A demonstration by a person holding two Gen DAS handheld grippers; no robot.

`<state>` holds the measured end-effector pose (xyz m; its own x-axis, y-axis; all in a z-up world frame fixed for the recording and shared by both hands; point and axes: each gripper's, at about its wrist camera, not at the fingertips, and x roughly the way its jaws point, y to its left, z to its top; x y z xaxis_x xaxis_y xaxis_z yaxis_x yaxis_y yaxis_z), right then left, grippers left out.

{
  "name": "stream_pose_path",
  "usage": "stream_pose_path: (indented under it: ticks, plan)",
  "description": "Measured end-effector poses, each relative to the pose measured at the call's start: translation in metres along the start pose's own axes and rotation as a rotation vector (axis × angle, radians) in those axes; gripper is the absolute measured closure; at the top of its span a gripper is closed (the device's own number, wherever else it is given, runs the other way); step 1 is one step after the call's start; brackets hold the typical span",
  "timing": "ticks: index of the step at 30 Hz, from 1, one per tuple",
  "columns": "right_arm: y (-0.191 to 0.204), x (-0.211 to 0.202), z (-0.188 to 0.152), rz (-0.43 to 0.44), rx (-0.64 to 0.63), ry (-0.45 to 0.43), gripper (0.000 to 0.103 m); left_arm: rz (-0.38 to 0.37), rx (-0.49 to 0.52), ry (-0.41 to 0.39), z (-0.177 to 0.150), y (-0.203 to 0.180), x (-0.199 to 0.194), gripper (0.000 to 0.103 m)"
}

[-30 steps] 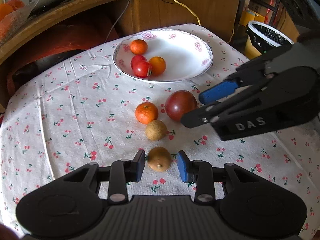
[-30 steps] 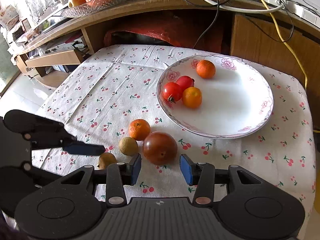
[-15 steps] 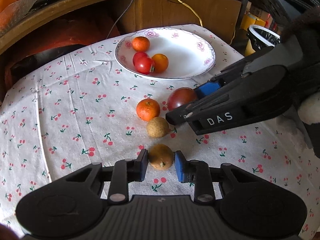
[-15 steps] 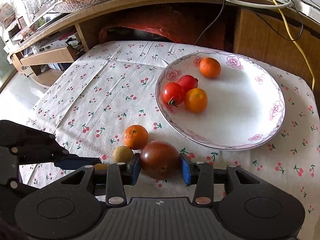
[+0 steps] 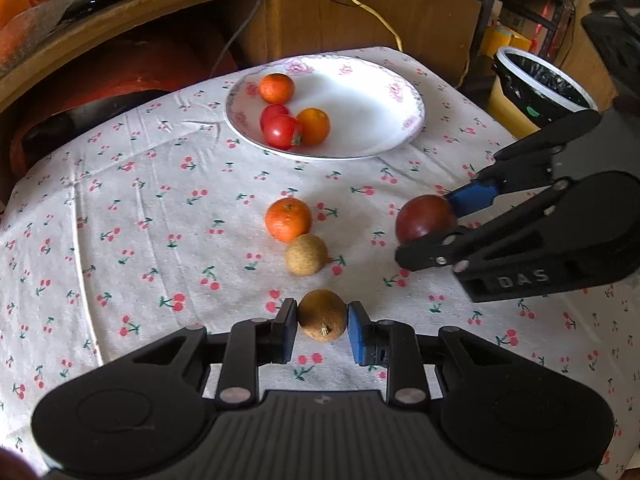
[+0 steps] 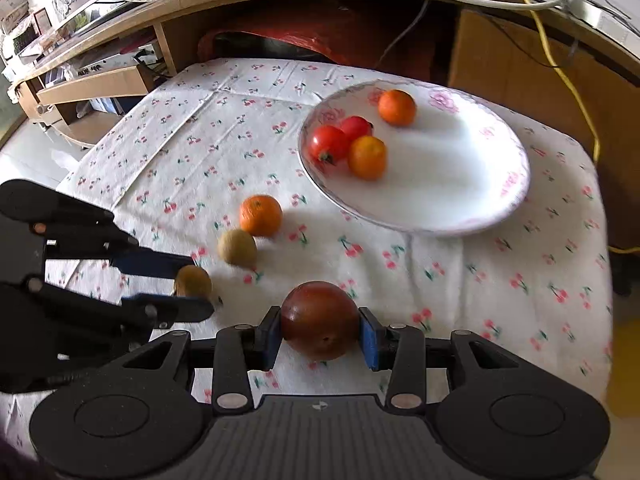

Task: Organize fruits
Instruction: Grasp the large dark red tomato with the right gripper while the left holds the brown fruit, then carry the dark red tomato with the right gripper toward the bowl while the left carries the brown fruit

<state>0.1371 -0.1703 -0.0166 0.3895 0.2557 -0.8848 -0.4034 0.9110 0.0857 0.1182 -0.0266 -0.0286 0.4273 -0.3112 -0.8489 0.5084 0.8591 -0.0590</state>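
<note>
Short of the plate point(image 5: 404, 92), on the near side of it, both tools are gripping fruit: the left gripper point(image 5: 322, 326) is pinching a small brown fruit point(image 5: 322, 315), and the right gripper point(image 6: 319, 330) is clamping a dark red tomato point(image 6: 319, 320). An orange point(image 5: 288, 219) and a tan fruit point(image 5: 306, 254) are lying between them and the plate. Both round fruits are likely risking a slip and roll if squeezed off-centre or swung quickly.
</note>
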Motion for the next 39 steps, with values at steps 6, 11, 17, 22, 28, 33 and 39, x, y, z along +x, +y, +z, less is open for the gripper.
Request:
stream_pose_path:
  ticks: [6, 11, 17, 22, 28, 33, 39]
  plan:
    - [-0.004, -0.004, -0.007, -0.014, -0.003, -0.005, 0.067, 0.017, 0.007, 0.007, 0.002, -0.005, 0.003, 0.067]
    - [-0.008, -0.001, -0.006, 0.001, 0.016, -0.010, 0.067, 0.024, 0.007, 0.009, 0.004, -0.008, 0.006, 0.067]
    - [-0.009, -0.003, -0.007, 0.005, 0.027, -0.016, 0.065, 0.043, 0.010, 0.016, 0.005, -0.013, 0.007, 0.065]
    - [-0.006, -0.004, -0.006, -0.006, 0.024, -0.005, 0.069, 0.064, -0.024, 0.028, 0.005, -0.014, 0.005, 0.065]
    - [-0.003, -0.006, -0.007, -0.019, 0.018, 0.013, 0.069, 0.084, -0.036, 0.042, 0.002, -0.015, 0.003, 0.066]
    - [-0.001, -0.012, -0.008, -0.028, 0.023, 0.004, 0.069, 0.098, -0.032, 0.046, 0.004, -0.018, 0.003, 0.067]
    - [-0.004, -0.024, -0.005, -0.037, 0.042, -0.046, 0.069, 0.097, -0.021, -0.003, 0.019, -0.022, -0.006, 0.067]
